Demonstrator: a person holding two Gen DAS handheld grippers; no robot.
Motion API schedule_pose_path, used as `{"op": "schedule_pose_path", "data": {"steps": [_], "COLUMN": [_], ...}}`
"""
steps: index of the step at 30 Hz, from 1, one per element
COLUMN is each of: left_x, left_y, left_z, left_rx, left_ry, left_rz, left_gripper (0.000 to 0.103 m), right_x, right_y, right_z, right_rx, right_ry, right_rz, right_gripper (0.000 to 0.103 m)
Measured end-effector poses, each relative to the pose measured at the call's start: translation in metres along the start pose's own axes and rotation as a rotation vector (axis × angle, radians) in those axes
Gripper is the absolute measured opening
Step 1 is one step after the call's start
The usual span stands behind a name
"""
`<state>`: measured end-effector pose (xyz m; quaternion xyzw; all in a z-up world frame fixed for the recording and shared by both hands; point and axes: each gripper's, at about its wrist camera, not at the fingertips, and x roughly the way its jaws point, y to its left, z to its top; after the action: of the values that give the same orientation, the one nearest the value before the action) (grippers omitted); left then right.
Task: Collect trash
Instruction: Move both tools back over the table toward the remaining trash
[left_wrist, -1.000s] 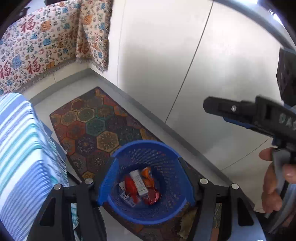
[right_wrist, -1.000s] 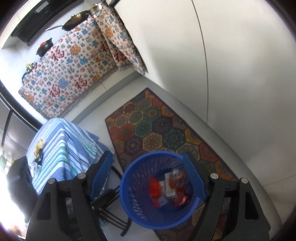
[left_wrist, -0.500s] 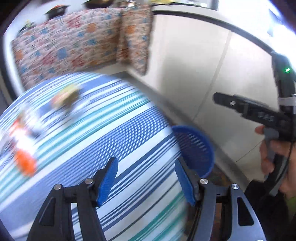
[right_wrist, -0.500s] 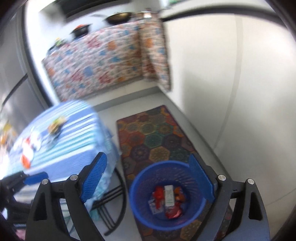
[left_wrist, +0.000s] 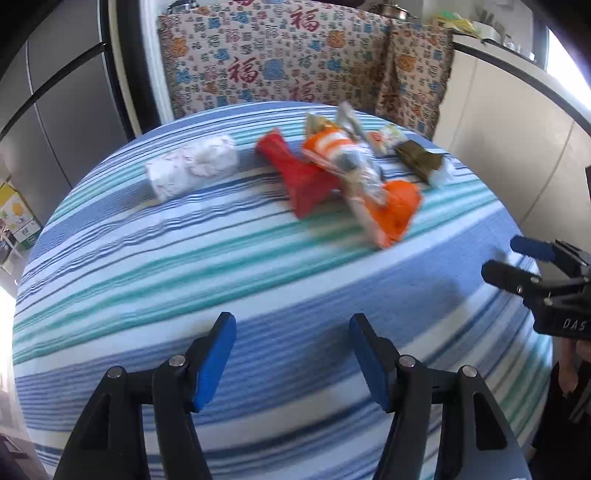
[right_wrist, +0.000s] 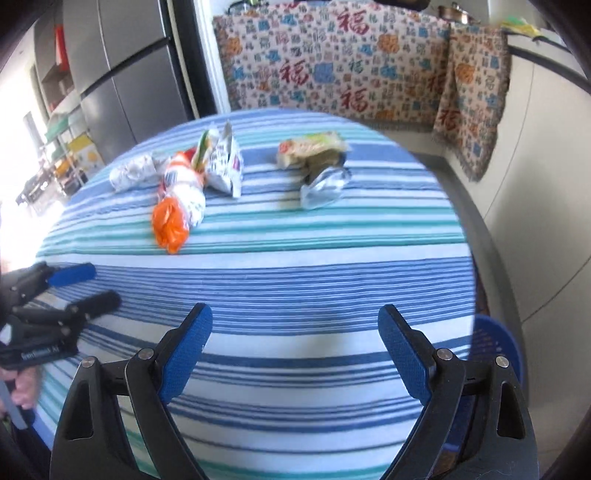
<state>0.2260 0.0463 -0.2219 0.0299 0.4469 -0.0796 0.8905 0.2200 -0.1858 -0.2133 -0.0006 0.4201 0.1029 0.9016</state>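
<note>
Two tools over a round desk (left_wrist: 258, 280) covered in a blue, teal and white striped cloth.

Left tool (left_wrist: 290, 354) at lower centre of the left wrist view, blue pads well apart, nothing between them, only striped cloth beyond. Same tool seen at the left edge of the right wrist view, with fingers of a hand (right_wrist: 22, 387) wrapped around its handle.

Right tool (right_wrist: 295, 350) at lower centre of its own view, blue pads spread wide, nothing between them. Also seen at the right edge of the left wrist view, above the desk's rim.

Trash in a loose cluster at upper centre of both views, on the far part of the desk, well apart from either tool:
- crumpled white paper wad (left_wrist: 192, 168) at the cluster's left end
- red wrapper (left_wrist: 299, 177) just beside an orange-and-white snack bag (left_wrist: 369, 184), the two overlapping
- silver-and-white foil packet (right_wrist: 223, 162) touching the orange-and-white bag
- beige snack packet (right_wrist: 310, 147) and a crumpled clear plastic wrapper (right_wrist: 321, 186) to the right, set apart from the rest

Blue trash basket (right_wrist: 495, 347) at lower right of the right wrist view, on the floor beside the desk, partly hidden behind its edge.

Patterned cloth (right_wrist: 332, 62) draped across the top of both views.
</note>
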Motion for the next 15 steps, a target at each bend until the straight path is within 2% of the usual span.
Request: {"op": "schedule_pose_path", "data": {"steps": [3, 9, 15], "left_x": [0.006, 0.018, 0.021], "left_y": [0.011, 0.02, 0.02], "left_z": [0.007, 0.016, 0.016], "left_rx": [-0.004, -0.02, -0.022], "left_ry": [-0.006, -0.015, -0.02], "left_rz": [0.019, 0.041, 0.036], "left_gripper": [0.067, 0.084, 0.085], "right_x": [0.022, 0.042, 0.045], "right_y": [0.005, 0.011, 0.011], "right_z": [0.004, 0.022, 0.024], "right_rx": [0.019, 0.02, 0.034], "right_ry": [0.047, 0.063, 0.048], "right_rz": [-0.029, -0.1, -0.11], "right_gripper": [0.093, 0.097, 0.1]}}
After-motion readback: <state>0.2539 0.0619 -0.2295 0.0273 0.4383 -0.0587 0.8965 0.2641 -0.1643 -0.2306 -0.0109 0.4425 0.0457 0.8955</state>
